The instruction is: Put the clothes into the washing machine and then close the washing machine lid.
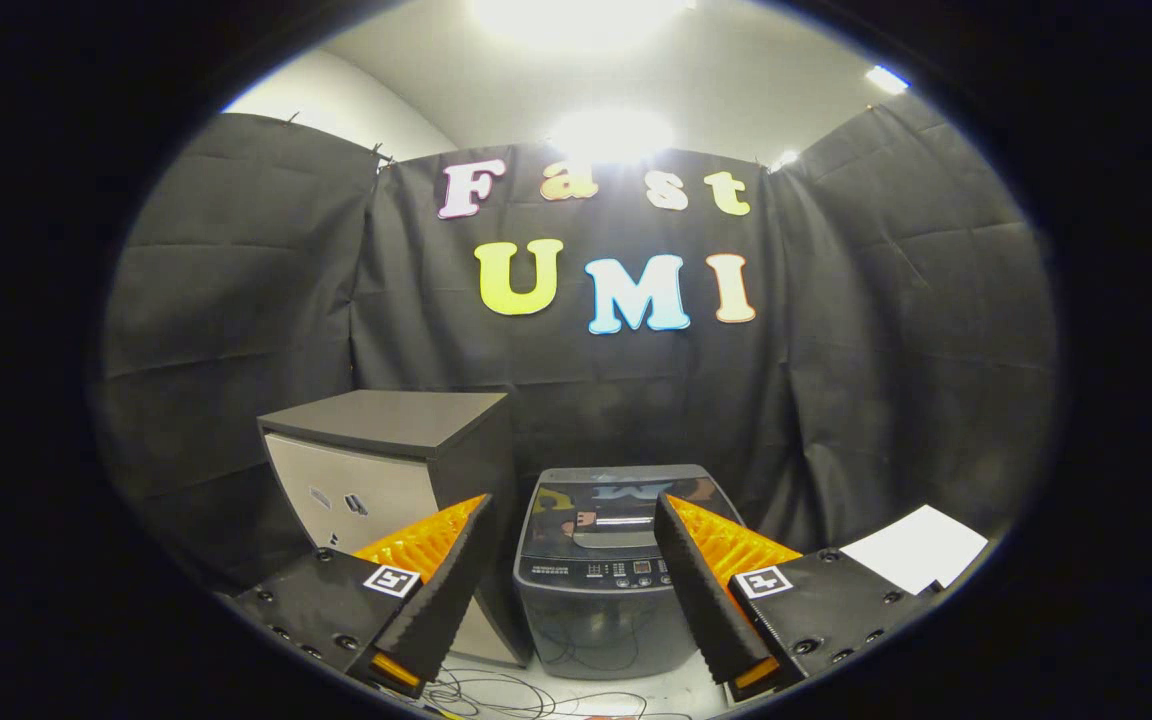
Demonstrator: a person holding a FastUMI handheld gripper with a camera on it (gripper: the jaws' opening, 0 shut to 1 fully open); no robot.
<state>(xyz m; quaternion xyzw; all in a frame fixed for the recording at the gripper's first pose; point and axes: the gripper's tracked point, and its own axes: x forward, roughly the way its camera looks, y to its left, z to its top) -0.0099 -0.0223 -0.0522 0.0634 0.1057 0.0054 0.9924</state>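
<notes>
The tool (568,590) is spread wide with nothing between its fingers. Beyond them, well apart, stands the washing machine (616,580) with its lid (614,510) lying flat and closed; clothes cannot be seen, so they may be inside already or elsewhere. A cabinet (386,470) stands just left of the machine, loose cables (526,695) trail on the floor below, and a white sheet (921,548) lies past the right finger.
</notes>
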